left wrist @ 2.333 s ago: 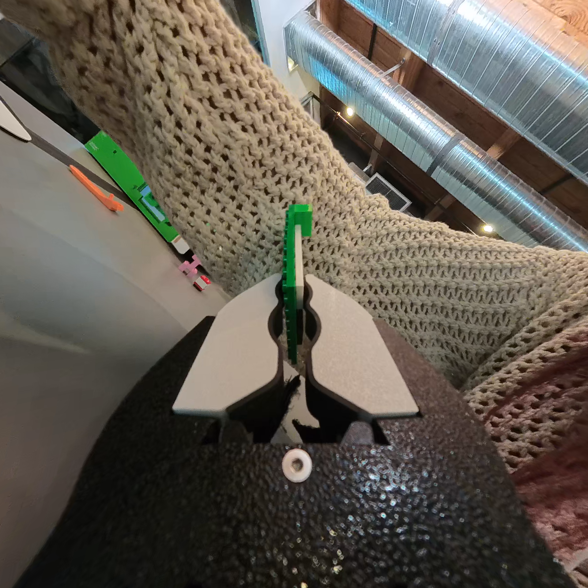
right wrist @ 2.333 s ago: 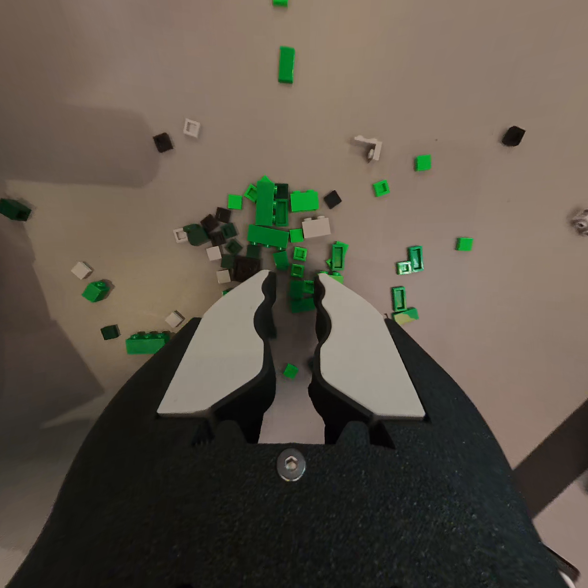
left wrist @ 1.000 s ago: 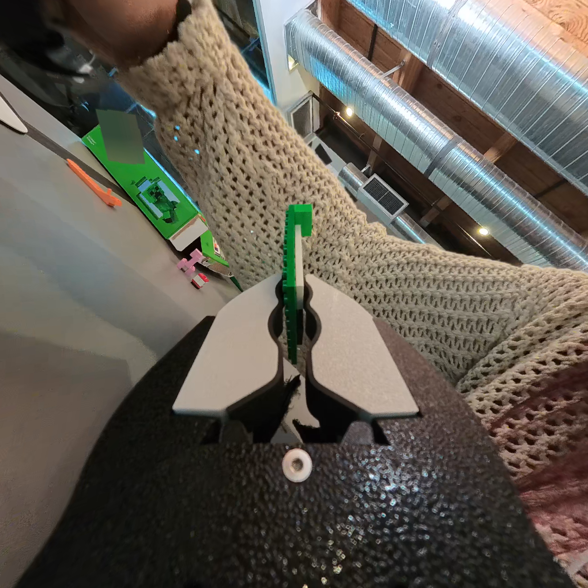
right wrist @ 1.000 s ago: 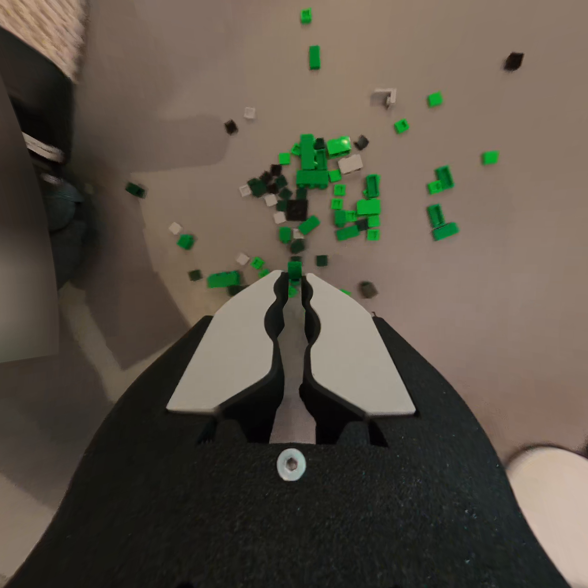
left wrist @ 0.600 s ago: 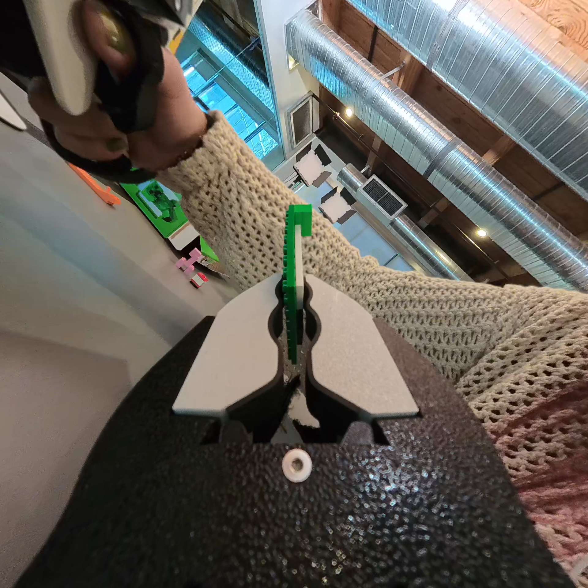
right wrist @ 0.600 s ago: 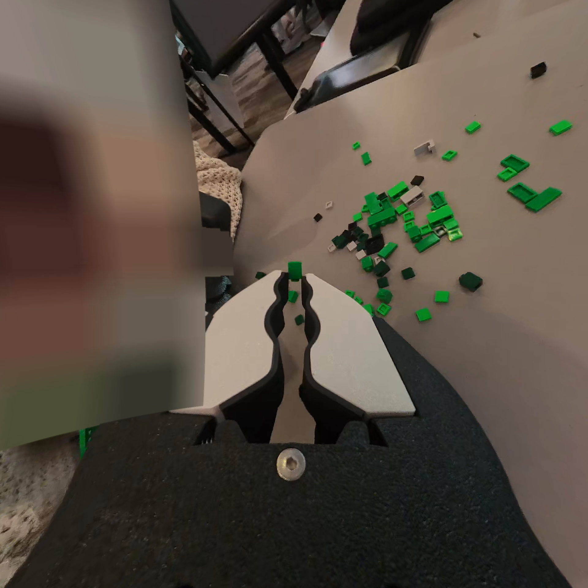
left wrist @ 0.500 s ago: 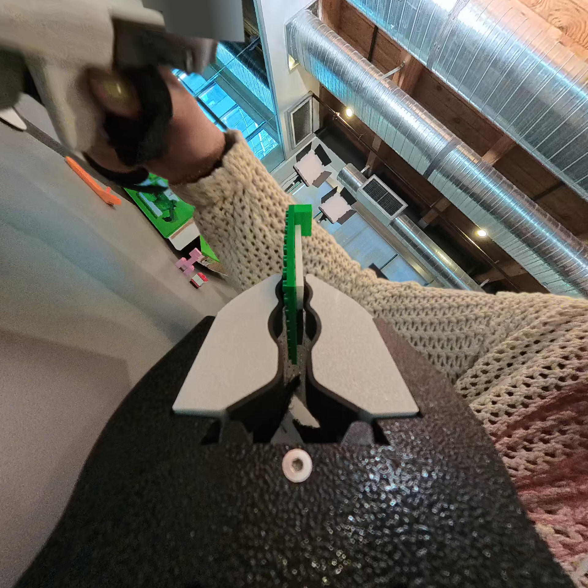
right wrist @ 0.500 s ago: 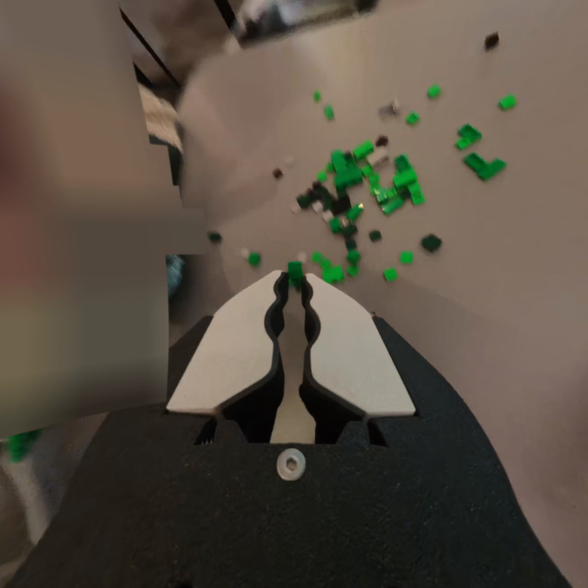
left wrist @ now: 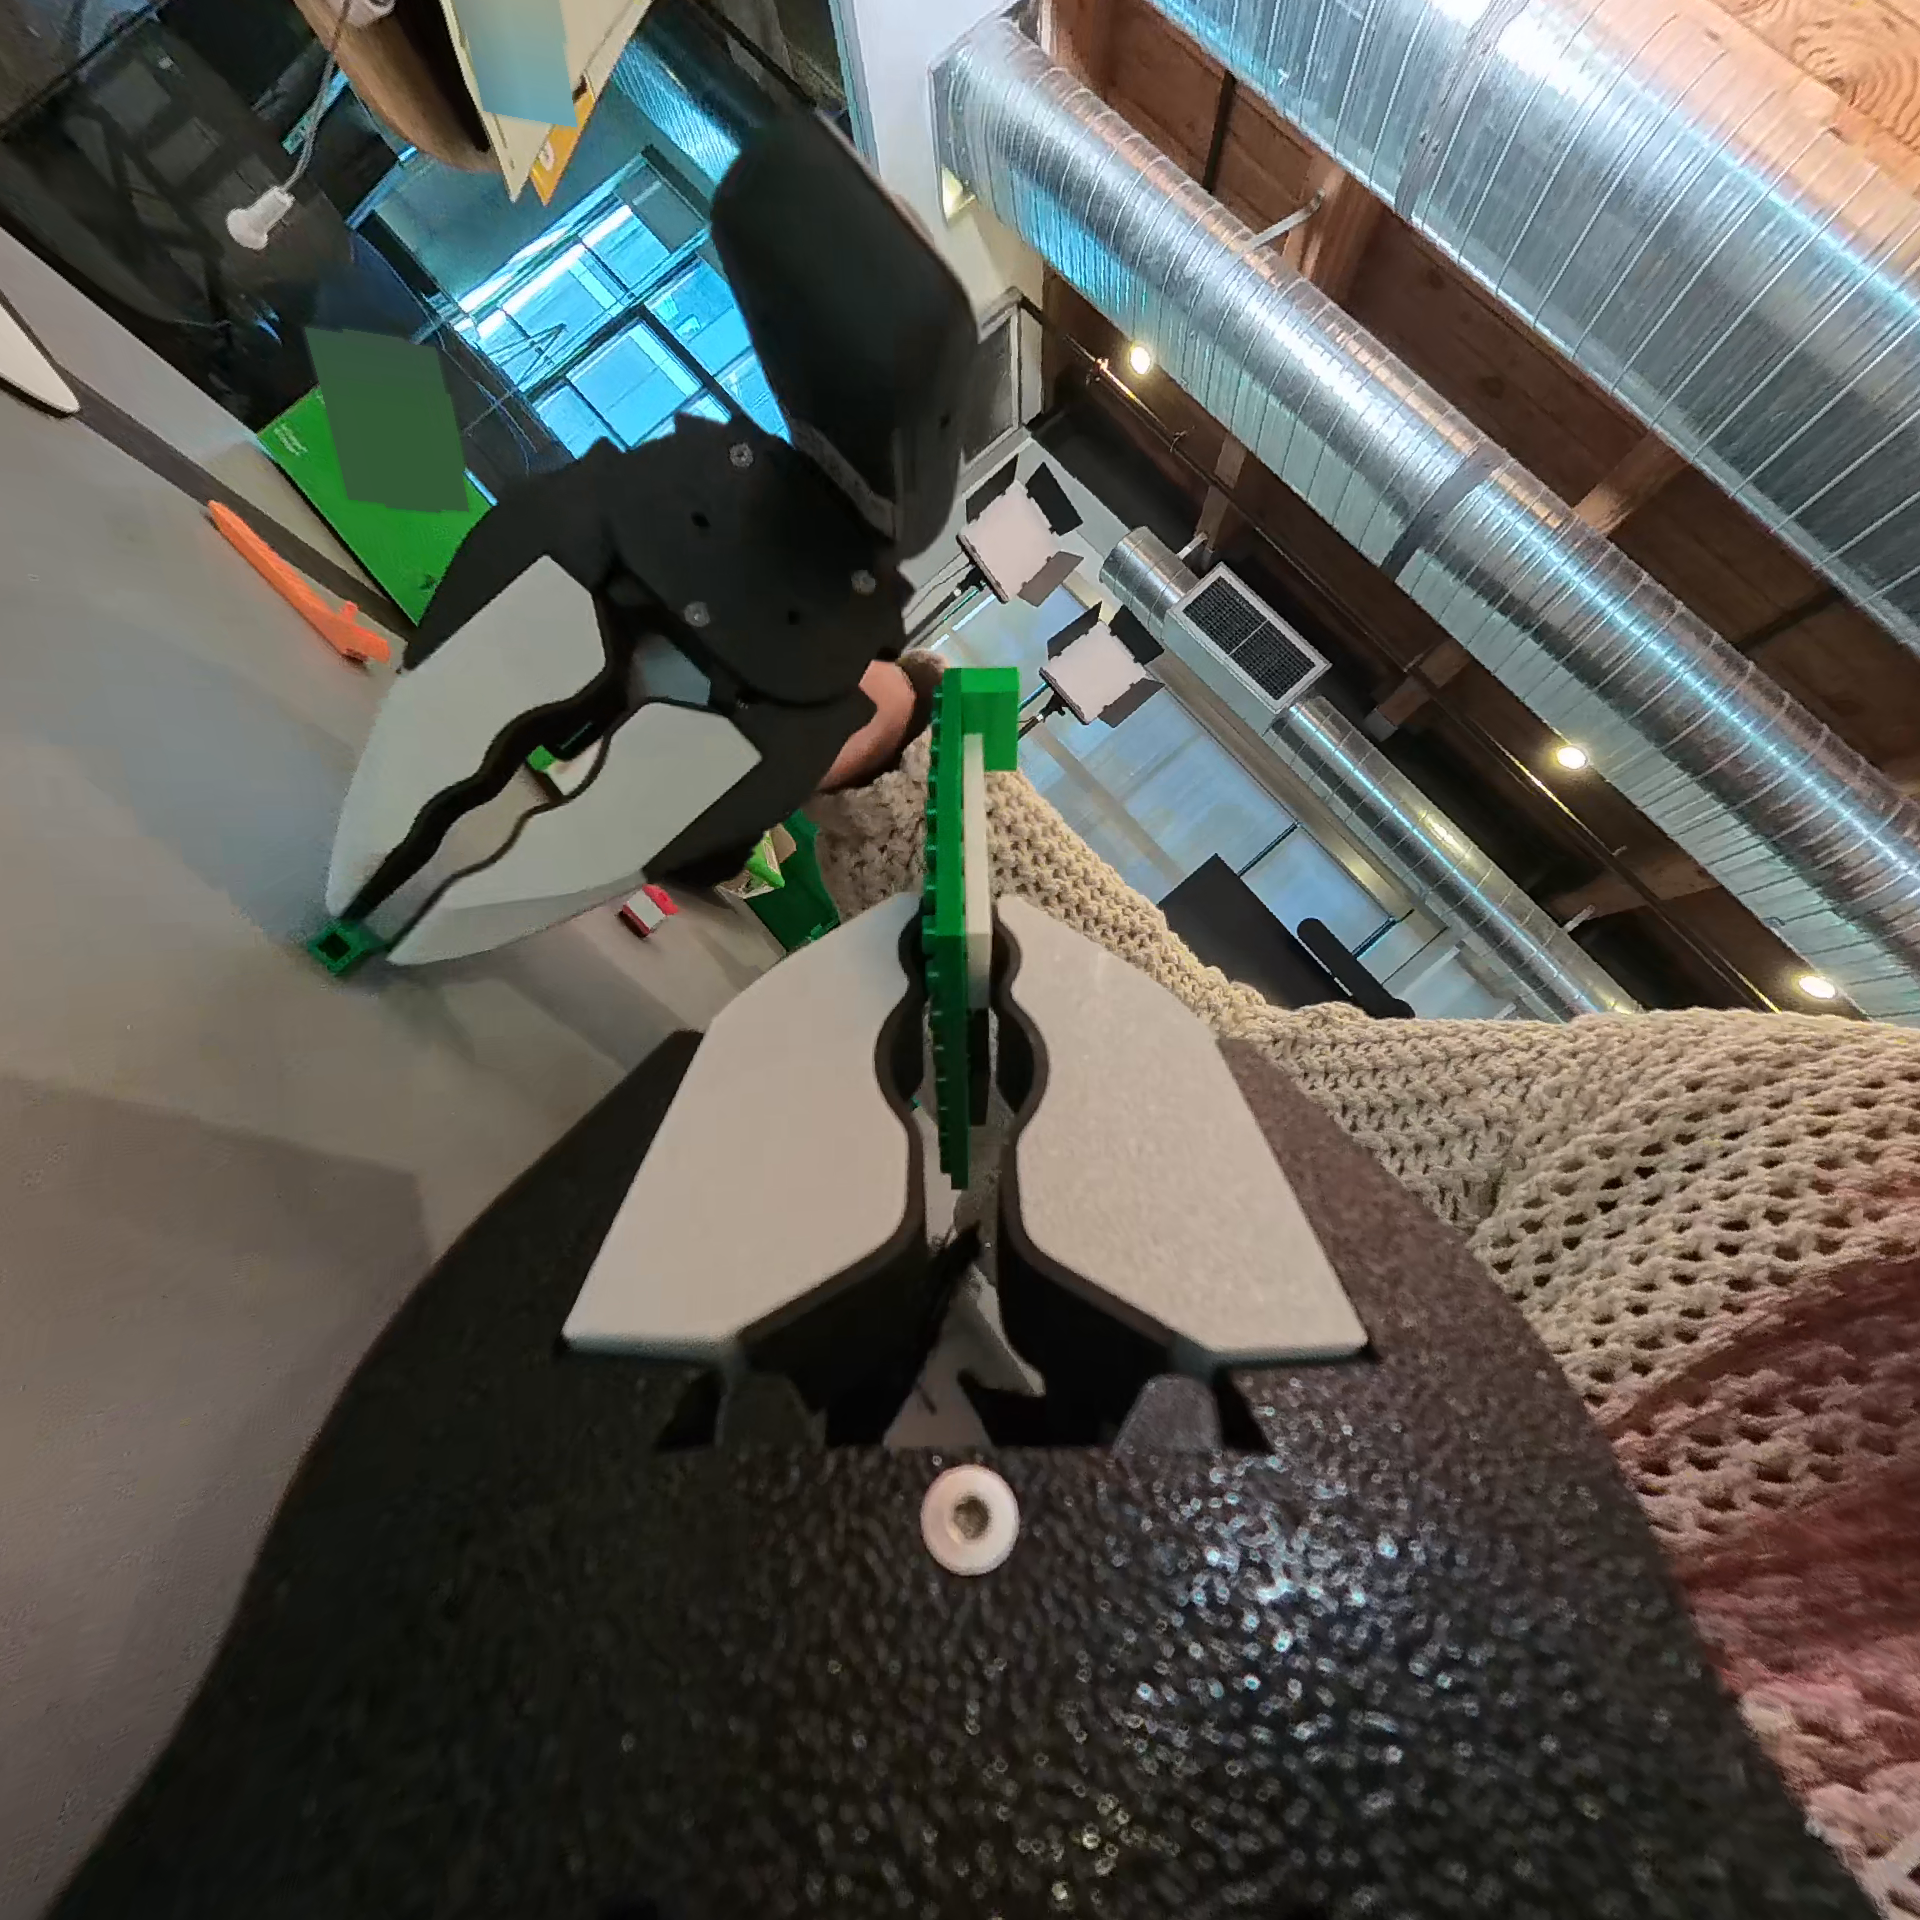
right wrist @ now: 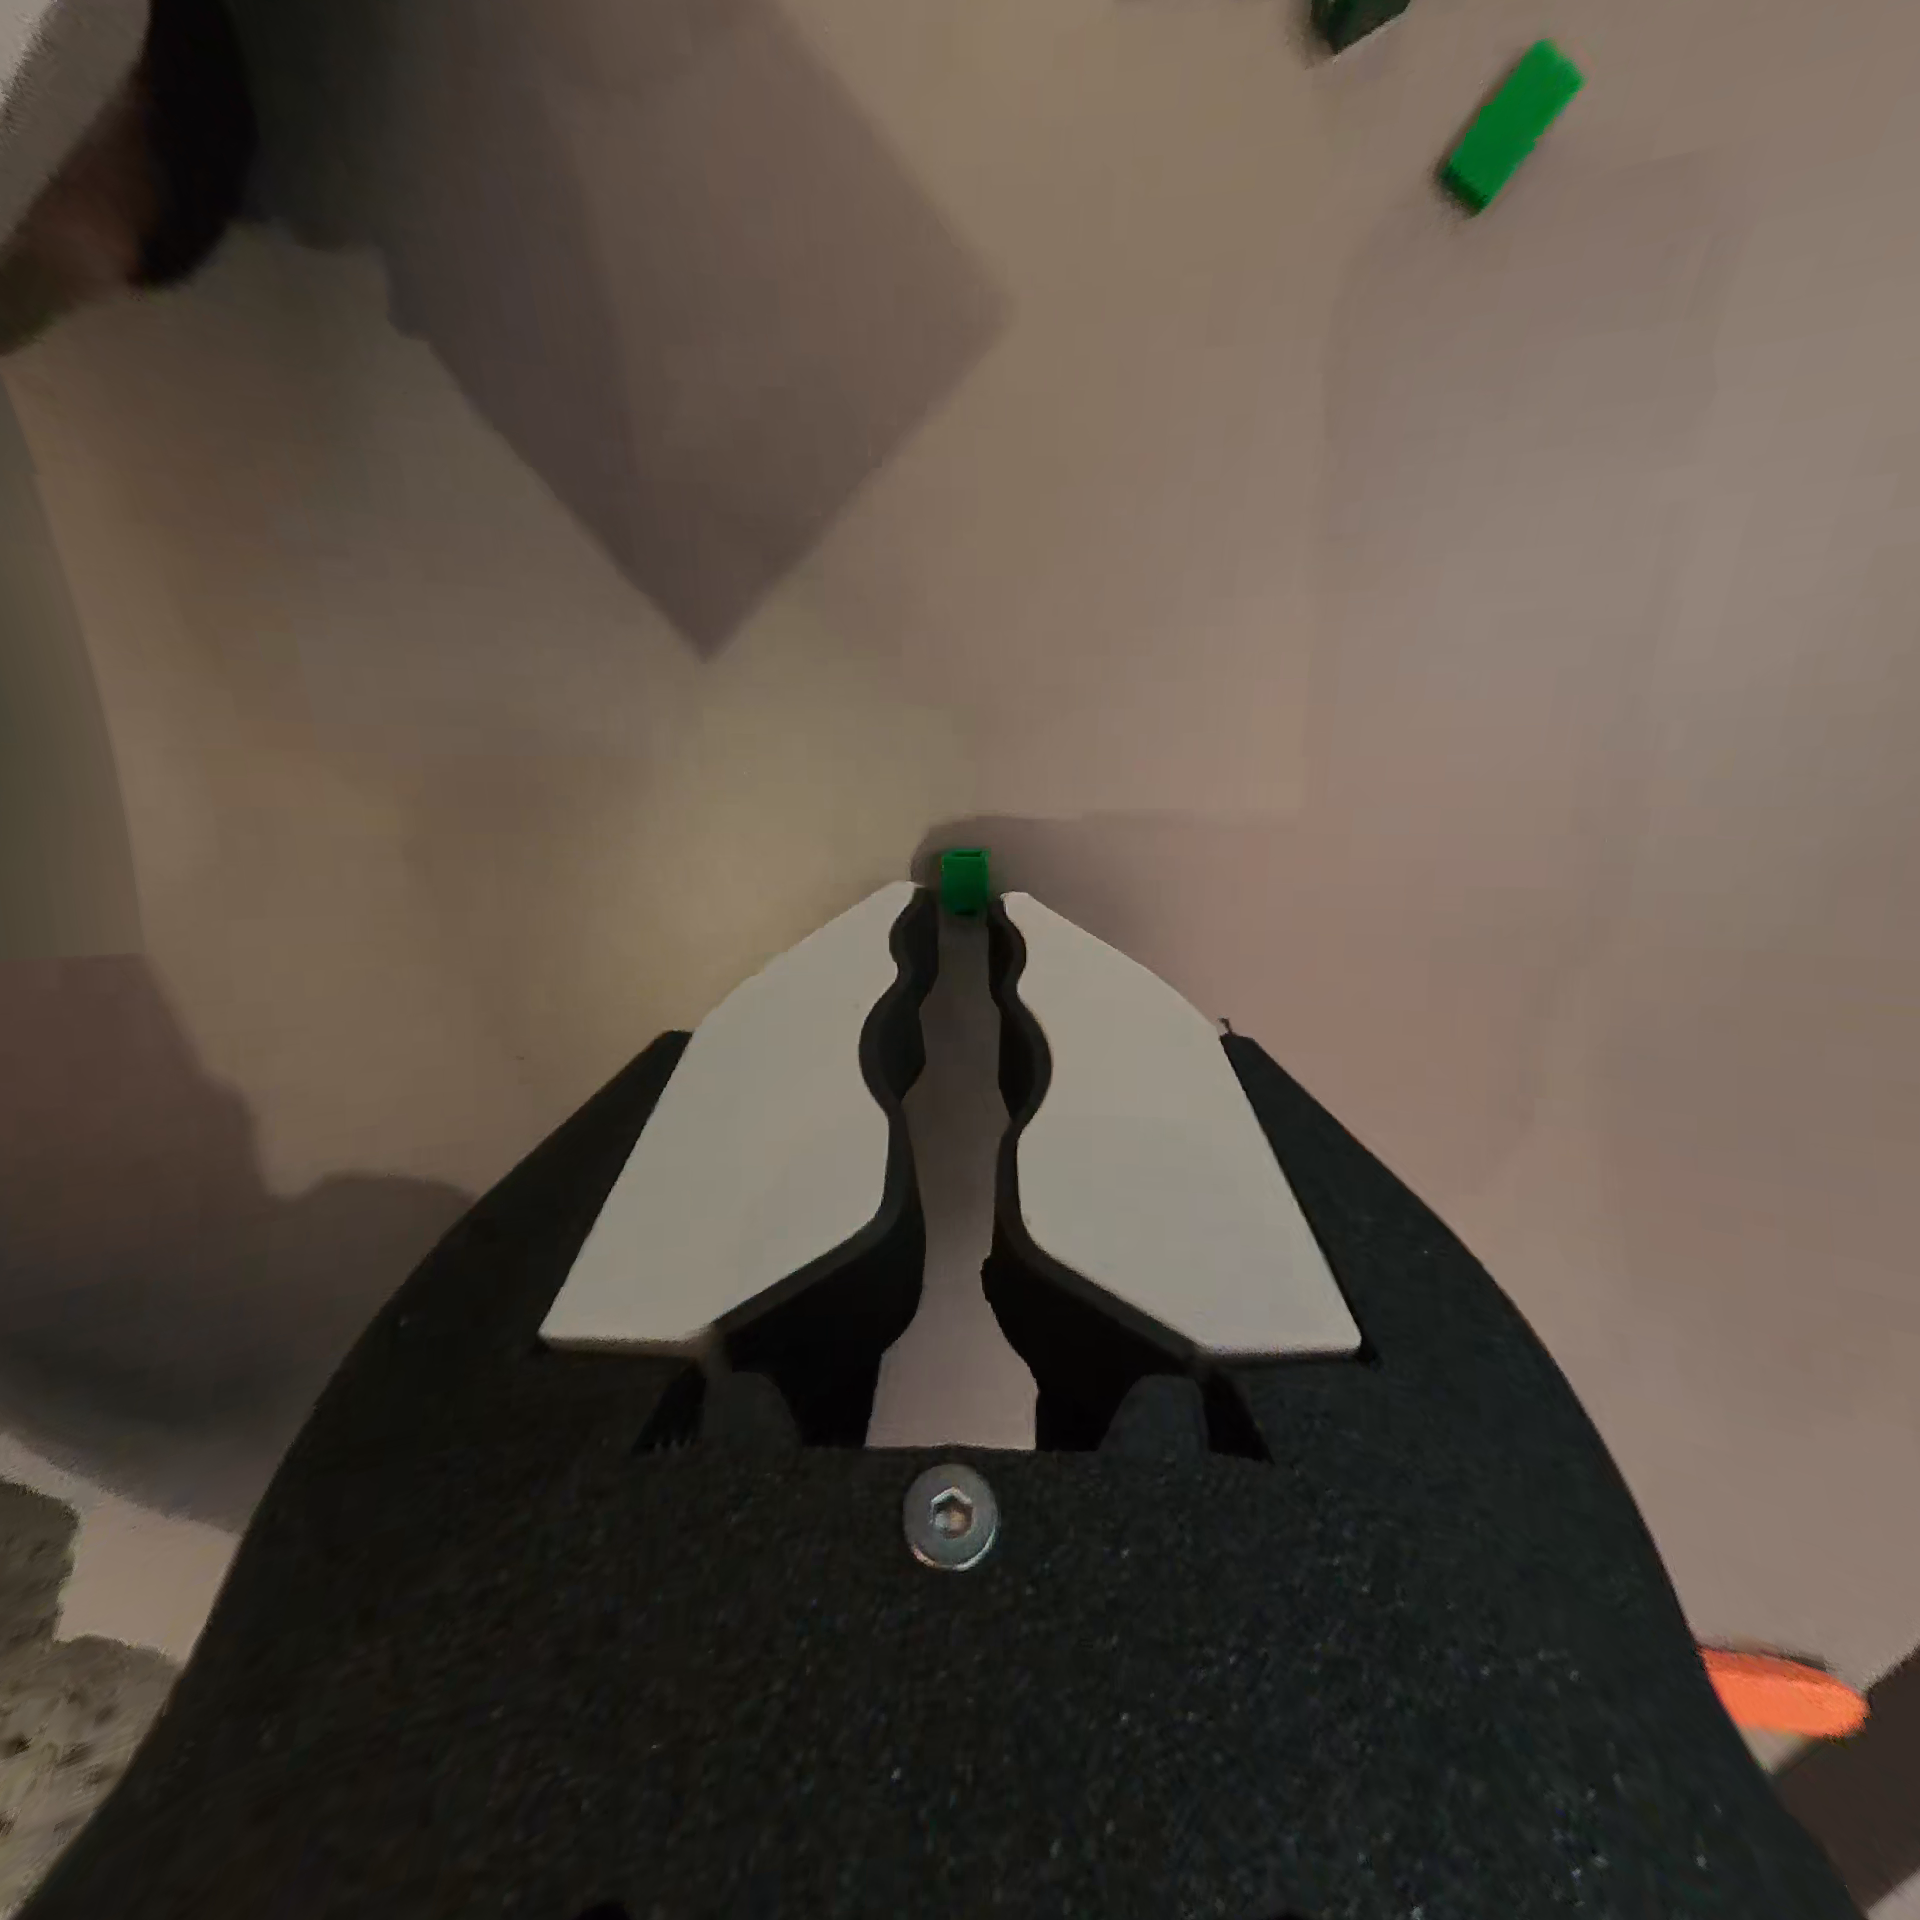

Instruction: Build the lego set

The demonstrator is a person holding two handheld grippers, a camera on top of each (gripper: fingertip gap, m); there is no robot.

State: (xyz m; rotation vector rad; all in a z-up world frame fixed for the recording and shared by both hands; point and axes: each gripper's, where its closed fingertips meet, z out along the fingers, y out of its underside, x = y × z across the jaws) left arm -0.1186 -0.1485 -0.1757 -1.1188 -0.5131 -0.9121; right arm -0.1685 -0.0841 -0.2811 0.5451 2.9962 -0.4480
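Between my left gripper's (left wrist: 958,935) jaws, a green plate (left wrist: 945,997) stands pinched upright; my right gripper (right wrist: 961,902) pinches a small green brick (right wrist: 963,879) against the grey table (right wrist: 1351,623). No writing legible.

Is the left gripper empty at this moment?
No, the left gripper is shut on a green plate assembly that stands upright between its fingers.

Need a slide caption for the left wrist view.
Left gripper holds green plate assembly upright; right gripper carries small green brick.
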